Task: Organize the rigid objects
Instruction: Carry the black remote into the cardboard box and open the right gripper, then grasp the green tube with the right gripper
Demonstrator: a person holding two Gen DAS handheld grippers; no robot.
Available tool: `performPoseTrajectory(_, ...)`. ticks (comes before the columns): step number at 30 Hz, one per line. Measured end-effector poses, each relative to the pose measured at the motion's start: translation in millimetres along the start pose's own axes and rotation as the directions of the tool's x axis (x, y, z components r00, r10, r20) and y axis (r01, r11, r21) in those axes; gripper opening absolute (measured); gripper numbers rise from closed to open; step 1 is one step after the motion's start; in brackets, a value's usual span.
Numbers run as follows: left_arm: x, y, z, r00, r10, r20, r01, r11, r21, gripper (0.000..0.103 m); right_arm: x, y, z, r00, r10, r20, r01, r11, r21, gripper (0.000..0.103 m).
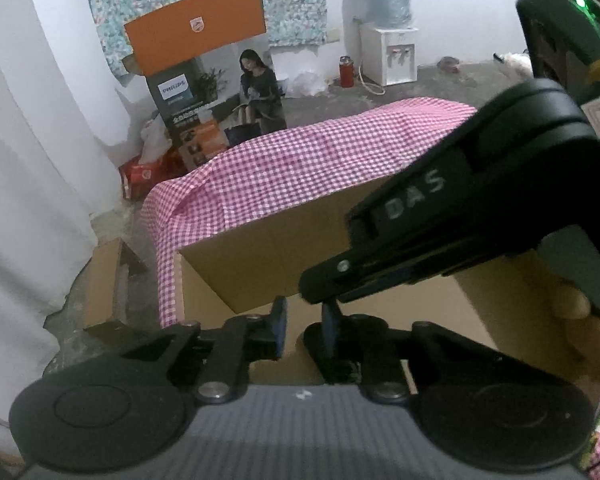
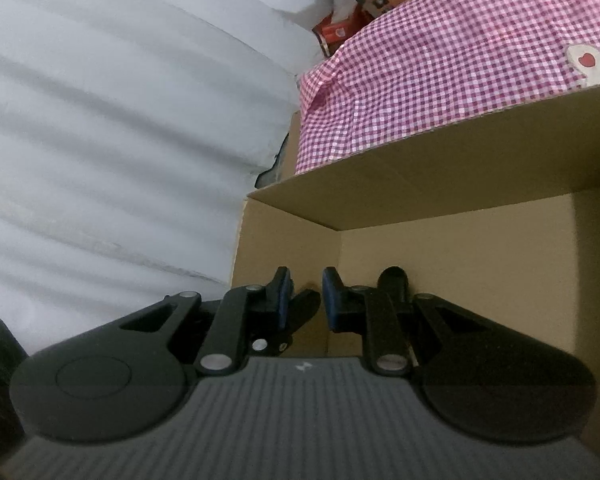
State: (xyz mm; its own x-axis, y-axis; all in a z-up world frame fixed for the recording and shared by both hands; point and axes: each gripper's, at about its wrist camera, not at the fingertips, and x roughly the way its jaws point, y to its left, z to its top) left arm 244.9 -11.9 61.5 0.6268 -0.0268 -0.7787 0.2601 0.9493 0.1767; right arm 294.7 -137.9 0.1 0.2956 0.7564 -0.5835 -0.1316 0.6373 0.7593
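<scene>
An open cardboard box [image 1: 260,264] lies below both grippers, a pink checked cloth [image 1: 300,168] draped over its far flap. My left gripper [image 1: 304,320] hangs over the box mouth, its blue pads slightly apart with only cardboard showing between them. The right gripper [image 1: 316,284], held by a hand [image 1: 572,304], reaches in from the upper right, its tip just above the left fingers. In the right wrist view the right gripper [image 2: 306,300] points into the box [image 2: 440,248] with its jaws drawn close. A black bar low in their gap looks like part of the left gripper. I see no loose object.
White sheeting [image 1: 28,160] hangs along the left. A flat piece of cardboard [image 1: 104,284] lies on the floor beside the box. Behind the box stand a tall printed carton [image 1: 216,92], a red packet [image 1: 140,176], a red flask [image 1: 345,71] and a water dispenser [image 1: 388,52].
</scene>
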Motion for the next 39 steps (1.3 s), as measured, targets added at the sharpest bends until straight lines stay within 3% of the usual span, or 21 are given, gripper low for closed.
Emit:
performPoseTrajectory(4,-23,-4,-4,0.999,-0.020,0.041,0.021,1.000,-0.012,0.051,-38,-1,-13,0.999,0.002,0.035,-0.001,1.000,-0.020,0.019)
performPoseTrajectory(9,-62,-22,-15,0.993,-0.069,0.096,0.068,0.998,0.010,0.069,-109,2,-47,0.991,0.044,0.123,-0.036,0.997,-0.068,0.022)
performPoseTrajectory(12,-93,-45,-33,0.983,-0.114,0.144,0.107,0.993,0.053,0.081,-159,1,-83,0.982,0.053,0.181,-0.032,0.993,-0.114,0.025)
performPoseTrajectory(14,-108,-61,-48,0.974,-0.160,0.161,0.150,0.986,0.072,0.083,-187,-6,-112,0.976,0.047,0.215,-0.019,0.992,-0.128,0.026)
performPoseTrajectory(18,-124,-102,-78,0.948,-0.282,0.145,0.268,0.957,0.112,0.083,-223,-39,-170,0.963,-0.009,0.271,0.037,0.994,-0.101,0.026)
performPoseTrajectory(23,-114,-158,-111,0.930,-0.349,0.113,0.324,0.926,0.195,0.083,-229,-94,-230,0.955,-0.097,0.280,0.095,0.995,0.021,0.027)
performPoseTrajectory(26,-91,-188,-124,0.939,-0.339,0.065,0.311,0.913,0.264,0.075,-217,-120,-249,0.953,-0.143,0.267,0.126,0.989,0.081,0.027)
performPoseTrajectory(30,-61,-220,-137,0.958,-0.286,0.002,0.268,0.901,0.340,0.057,-201,-142,-262,0.961,-0.141,0.238,0.112,0.985,0.131,0.025)
performPoseTrajectory(34,-39,-233,-142,0.970,-0.239,-0.037,0.236,0.902,0.361,0.040,-187,-152,-265,0.966,-0.147,0.211,0.121,0.984,0.133,0.024)
performPoseTrajectory(39,-24,-240,-143,0.972,-0.221,-0.080,0.235,0.899,0.368,0.031,-170,-163,-260,0.973,-0.145,0.180,0.120,0.983,0.141,0.023)
